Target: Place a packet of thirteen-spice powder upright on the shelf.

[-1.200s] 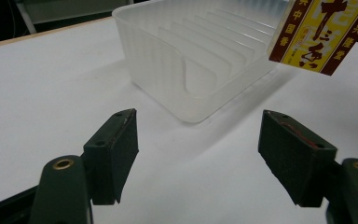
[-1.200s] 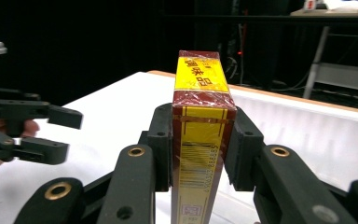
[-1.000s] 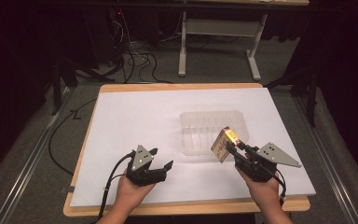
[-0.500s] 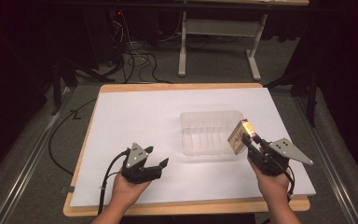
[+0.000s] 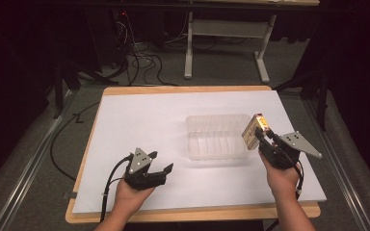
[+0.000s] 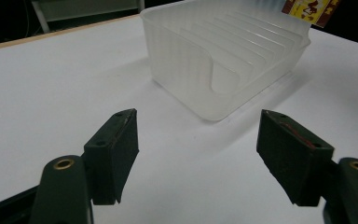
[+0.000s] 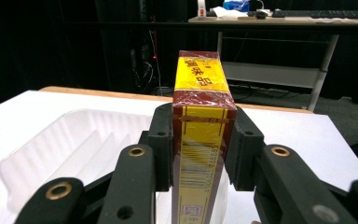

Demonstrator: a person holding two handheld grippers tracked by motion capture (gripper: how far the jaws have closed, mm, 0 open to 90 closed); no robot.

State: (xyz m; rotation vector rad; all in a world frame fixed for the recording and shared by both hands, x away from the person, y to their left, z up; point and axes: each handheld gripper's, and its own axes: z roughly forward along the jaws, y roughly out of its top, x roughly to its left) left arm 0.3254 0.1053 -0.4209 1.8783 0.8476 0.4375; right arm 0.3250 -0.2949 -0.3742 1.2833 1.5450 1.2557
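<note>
Two grippers: each held in one of the person's hands, near the clear plastic tray (image 5: 217, 137) on the white table (image 5: 139, 120).
Right gripper (image 5: 261, 140): jaws pinching a yellow and dark red box (image 7: 200, 126) by its two broad faces.
Box: held upright, lifted off the table, just beside the tray's right end, its top above the rim.
Left gripper (image 5: 161, 169): jaws spread wide with nothing between them, resting low, off the tray's near left corner, well apart from it.
Tray: ribbed inside, open side up, no item in it.
</note>
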